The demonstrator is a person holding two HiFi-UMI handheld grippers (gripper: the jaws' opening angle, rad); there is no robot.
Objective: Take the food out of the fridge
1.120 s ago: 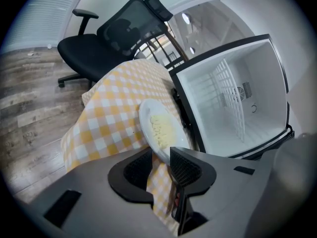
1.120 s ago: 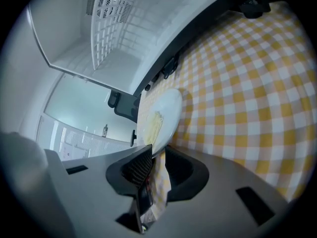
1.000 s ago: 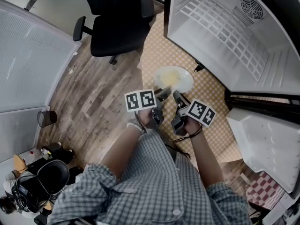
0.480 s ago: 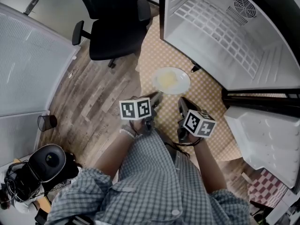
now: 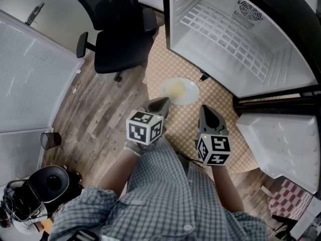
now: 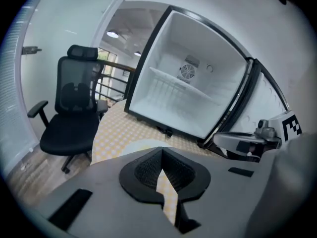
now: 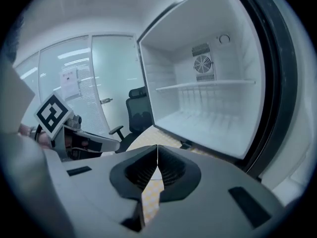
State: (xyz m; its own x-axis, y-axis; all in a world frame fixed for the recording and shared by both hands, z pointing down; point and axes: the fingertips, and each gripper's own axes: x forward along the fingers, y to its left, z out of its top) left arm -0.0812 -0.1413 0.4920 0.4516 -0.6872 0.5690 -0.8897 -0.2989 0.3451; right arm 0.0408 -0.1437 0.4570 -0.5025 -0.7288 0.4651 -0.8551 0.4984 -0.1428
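An office chair (image 5: pixel 115 29) stands at the far left on the wood floor. The left gripper (image 5: pixel 159 104) hovers above the checkered mat (image 5: pixel 165 64). Its jaws have just been closing and now meet with nothing between them. Just beyond its tips, the plate of food (image 5: pixel 179 90) sits on the mat, outside and in front of the fridge (image 5: pixel 235 44). The right gripper (image 5: pixel 206 112) hovers beside the left, pressed together and empty too. The fridge is open, its shelf and floor bare. The taking-out step looks finished. Next probably comes drawing both tools clear, or swinging the fridge door (image 5: pixel 281 144) closed without knocking the plate.
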